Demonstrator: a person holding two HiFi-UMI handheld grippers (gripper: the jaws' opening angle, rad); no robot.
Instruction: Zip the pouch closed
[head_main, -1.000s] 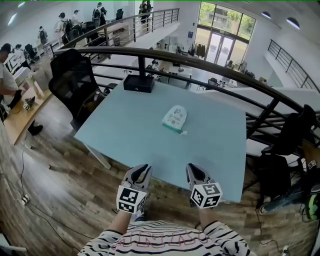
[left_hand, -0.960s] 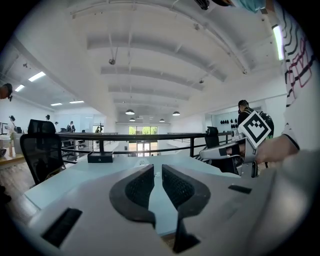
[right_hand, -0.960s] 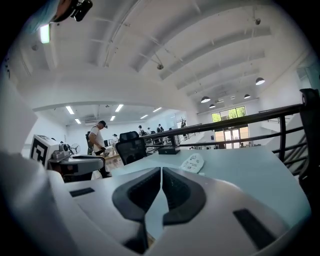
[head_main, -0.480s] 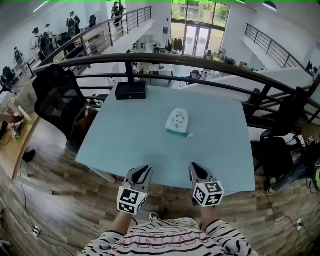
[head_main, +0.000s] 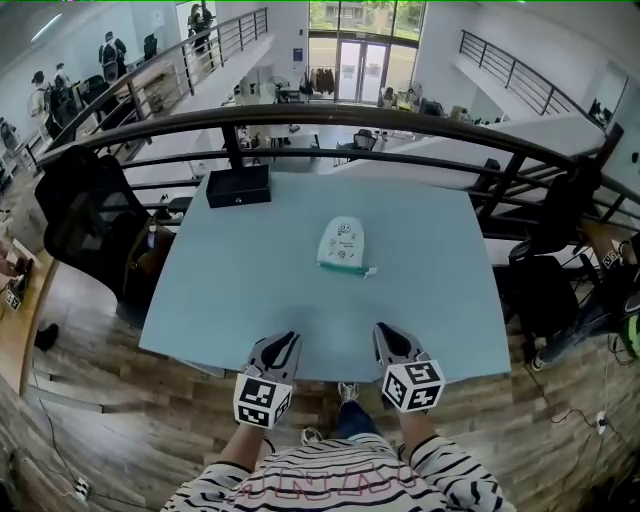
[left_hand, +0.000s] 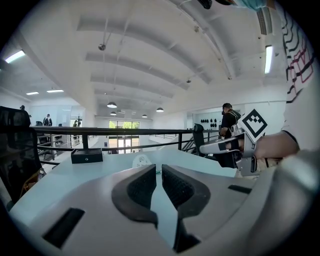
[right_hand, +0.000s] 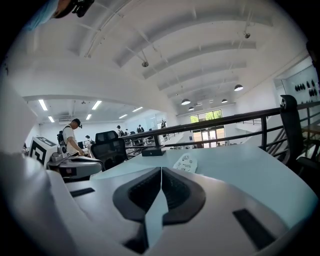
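- A light blue table (head_main: 250, 285) fills the middle of the head view.
- A black box (head_main: 238, 186) sits near the table's far left corner.
- A black railing (head_main: 400, 118) curves across the upper frame, behind the table.
- A black office chair (head_main: 85, 220) stands at left, beside the table.
- A wood-plank floor (head_main: 90, 390) shows at lower left.
- People (head_main: 108, 52) stand at upper left.
- Glass doors (head_main: 345, 45) are at top centre.

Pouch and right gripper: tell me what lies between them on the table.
Nothing: only bare table separates the right gripper from the pouch, as the head view shows; the right gripper view agrees.
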